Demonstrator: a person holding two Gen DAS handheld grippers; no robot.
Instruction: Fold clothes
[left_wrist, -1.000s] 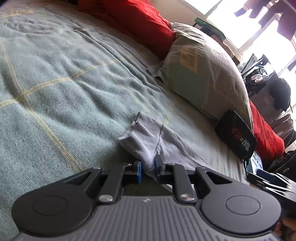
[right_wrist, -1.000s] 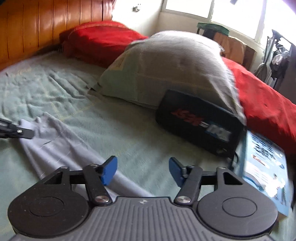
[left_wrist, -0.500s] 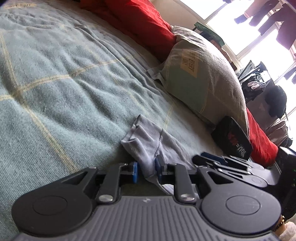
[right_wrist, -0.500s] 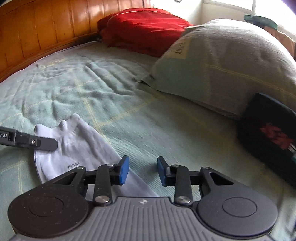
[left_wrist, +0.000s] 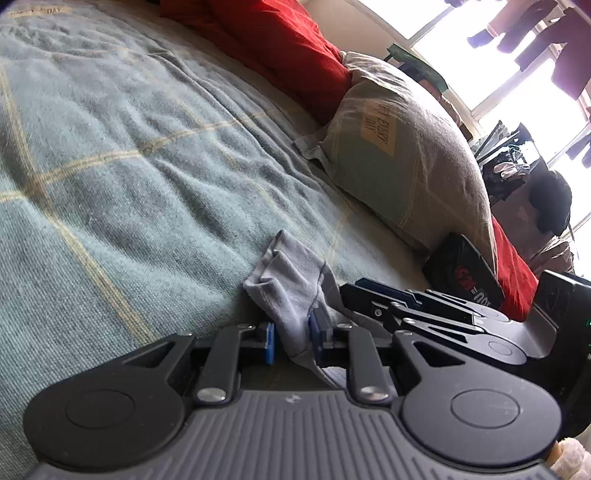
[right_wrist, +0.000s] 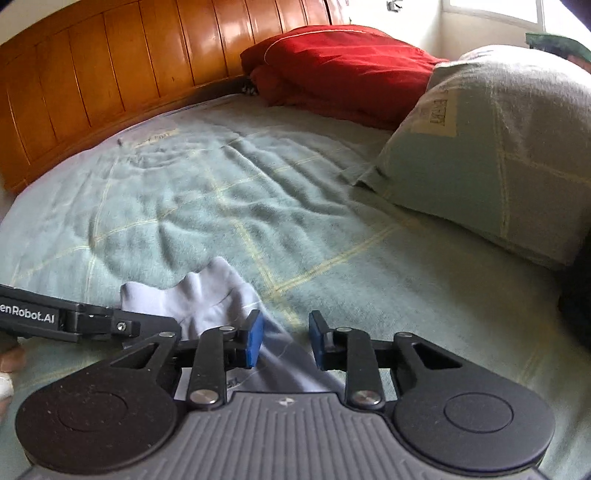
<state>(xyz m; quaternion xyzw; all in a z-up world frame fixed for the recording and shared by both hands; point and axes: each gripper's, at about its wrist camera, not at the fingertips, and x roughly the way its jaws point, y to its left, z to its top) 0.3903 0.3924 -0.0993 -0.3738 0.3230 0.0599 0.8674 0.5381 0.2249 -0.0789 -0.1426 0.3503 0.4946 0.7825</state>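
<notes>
- Bedspread (right_wrist: 295, 192) — pale green, with thin yellow check lines.
- Garment (right_wrist: 207, 295) — light grey-lilac, plain.
- Pillow (right_wrist: 343, 62) at 12 o'clock — red.
- Headboard (right_wrist: 110, 74) — orange-brown wood.

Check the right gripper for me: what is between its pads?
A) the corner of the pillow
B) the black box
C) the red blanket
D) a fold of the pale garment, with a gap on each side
D: in the right wrist view the right gripper stands open, its blue pads astride a strip of the garment on the bedspread; the pillow lies far off.
</notes>
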